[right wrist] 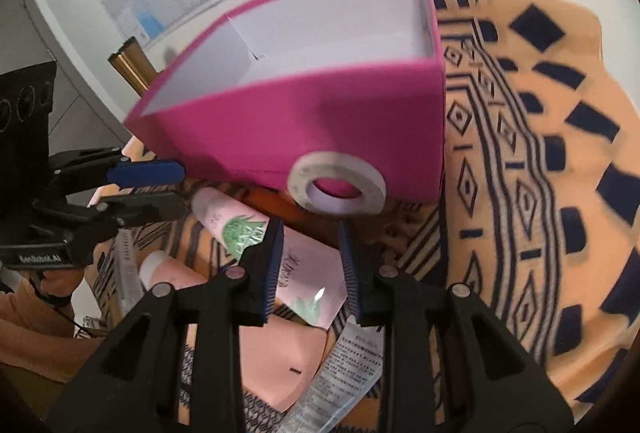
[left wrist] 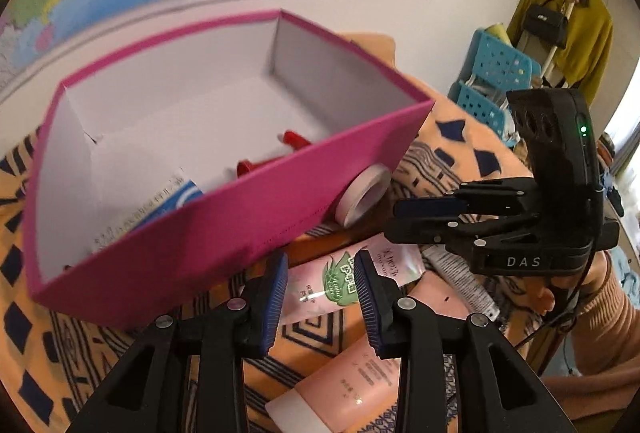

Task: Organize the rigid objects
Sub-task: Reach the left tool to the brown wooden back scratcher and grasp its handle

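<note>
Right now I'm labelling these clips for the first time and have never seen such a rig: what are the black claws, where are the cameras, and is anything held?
The black claws are two-finger grippers that a person holds, one in each hand. Each carries a wide-angle camera looking along its fingers.

The left camera shows the left gripper in front and the right gripper off to the side; the right camera shows the reverse.

On the patterned orange cloth stands a pink box with a few items inside. A tape roll leans against it, and pink tubes lie in front.

Both grippers stand slightly open over the tubes; nothing is gripped.
</note>
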A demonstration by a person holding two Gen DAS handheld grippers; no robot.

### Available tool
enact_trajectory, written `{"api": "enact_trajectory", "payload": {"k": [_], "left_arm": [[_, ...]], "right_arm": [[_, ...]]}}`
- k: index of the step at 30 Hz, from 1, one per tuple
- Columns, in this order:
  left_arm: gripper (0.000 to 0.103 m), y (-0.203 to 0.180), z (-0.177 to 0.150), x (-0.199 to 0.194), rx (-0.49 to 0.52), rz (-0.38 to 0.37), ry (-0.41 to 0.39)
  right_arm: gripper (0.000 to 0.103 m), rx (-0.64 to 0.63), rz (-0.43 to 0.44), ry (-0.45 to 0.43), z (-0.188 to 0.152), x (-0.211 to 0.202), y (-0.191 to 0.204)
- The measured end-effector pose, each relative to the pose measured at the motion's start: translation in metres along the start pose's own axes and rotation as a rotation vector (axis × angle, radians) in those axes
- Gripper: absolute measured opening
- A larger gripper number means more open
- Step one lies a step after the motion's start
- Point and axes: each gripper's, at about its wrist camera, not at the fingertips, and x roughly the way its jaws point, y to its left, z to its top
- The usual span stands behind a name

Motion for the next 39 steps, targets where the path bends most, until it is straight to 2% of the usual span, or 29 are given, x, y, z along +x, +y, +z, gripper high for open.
{"api": "enact_trajectory", "payload": {"k": [7,10,14,18,24,28,30,36,39], "left_arm": [[0.035,0.008,-0.003,0.019,-0.024,-0.016,0.089],[0.035,0.008,-0.004,0.020,-0.024,-0.035,0.101],[0.035,0.002,-0.012,0.025,0.005,-0.019,0.157],[0.035,0.000,-0.016,0.024,0.004,-0.017,0.173],[0.035,0.015,-0.008,0.021,-0.055,0.001,0.139],[0.035,0.022,-0.006,0.030,-0.096,0.031,0.174],[0.035,0.023,-0.006,0.034,-0.100,0.038,0.180],[0.036,0.029,-0.006,0.041,-0.131,0.033,0.194],[0.036,0.031,-0.006,0.046,-0.147,0.022,0.199]], "right_arm": [[0.031,-0.022,0.007,0.023,-0.002,0.010,0.000],[0.031,-0.053,0.012,0.069,-0.006,0.015,0.006],[0.031,-0.093,0.035,0.107,-0.012,0.020,0.015],[0.031,-0.075,0.026,0.089,-0.014,0.015,0.013],[0.031,0.015,0.006,0.014,-0.015,-0.003,-0.008],[0.035,0.082,-0.036,-0.025,-0.013,-0.010,-0.024],[0.042,0.113,-0.046,-0.028,-0.012,-0.010,-0.033],[0.044,0.143,-0.051,-0.022,-0.007,0.002,-0.035],[0.044,0.120,-0.047,-0.016,-0.009,0.003,-0.035]]}}
